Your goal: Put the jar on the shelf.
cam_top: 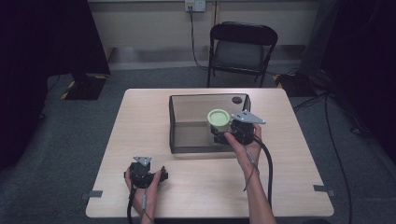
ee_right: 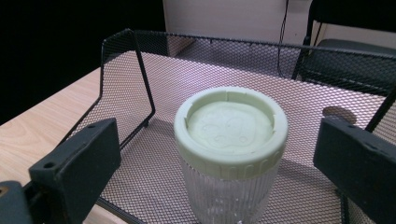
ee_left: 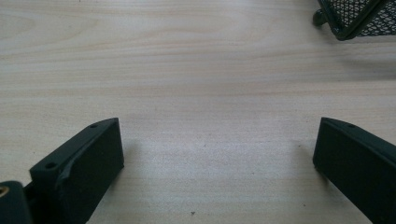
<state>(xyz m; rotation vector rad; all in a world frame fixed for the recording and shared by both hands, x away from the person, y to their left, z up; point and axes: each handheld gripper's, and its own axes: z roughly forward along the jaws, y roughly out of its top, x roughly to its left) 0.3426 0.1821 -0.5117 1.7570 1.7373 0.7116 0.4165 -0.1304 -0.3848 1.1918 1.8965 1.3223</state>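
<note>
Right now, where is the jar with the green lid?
The jar stands upright inside the black mesh tray, toward its right side in the high view, between the open jaws of the right gripper.

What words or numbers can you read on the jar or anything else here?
None can be read.
The jar's pale green lid has a raised pattern pressed into its top, too faint to read as letters.
The ribbed clear jar, the mesh tray, the table and the wall socket show no readable writing.
</note>
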